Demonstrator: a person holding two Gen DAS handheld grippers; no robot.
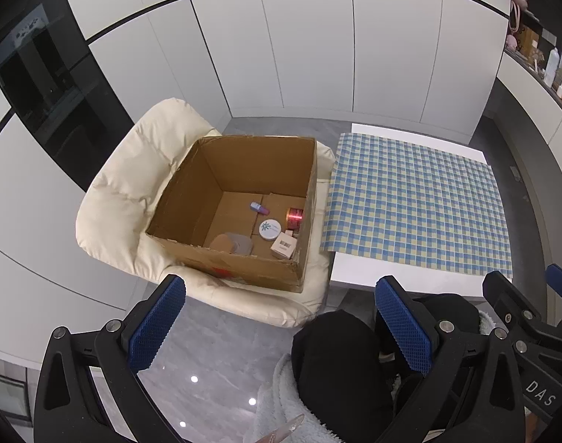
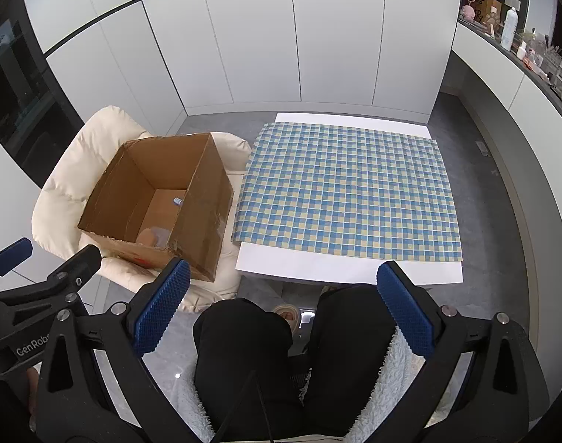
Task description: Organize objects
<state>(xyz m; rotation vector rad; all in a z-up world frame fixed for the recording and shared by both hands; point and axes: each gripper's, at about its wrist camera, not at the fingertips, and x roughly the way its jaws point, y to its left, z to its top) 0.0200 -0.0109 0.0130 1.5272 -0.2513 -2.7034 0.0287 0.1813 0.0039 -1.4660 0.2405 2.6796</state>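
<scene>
While the box (image 1: 240, 199) sits open on a puffy cream cushion (image 1: 133, 192) at centre left of the left wrist frame, its corrugated brown walls stand square around a handful of small things on the floor: a round white tin (image 1: 269, 229) with a leaf print, a little barcoded carton (image 1: 283, 245) just below it, a red jar (image 1: 295, 216) against the right wall, a small purple bottle (image 1: 258, 206) lying flat, and a rounded tan pad (image 1: 231, 244) at the near wall. Right of the box, a blue and yellow checked cloth (image 1: 417, 203) lies flat over a white table (image 2: 340, 269). Low in each frame, both the left gripper (image 1: 281, 328) and the right gripper (image 2: 284, 306) hang wide and empty, blue ribbed pads (image 1: 157, 323) apart. Below them are black-clad knees (image 2: 244, 339) and fluffy white fleece (image 2: 388, 380). Smooth white cabinets (image 1: 317, 48) fill the top.
</scene>
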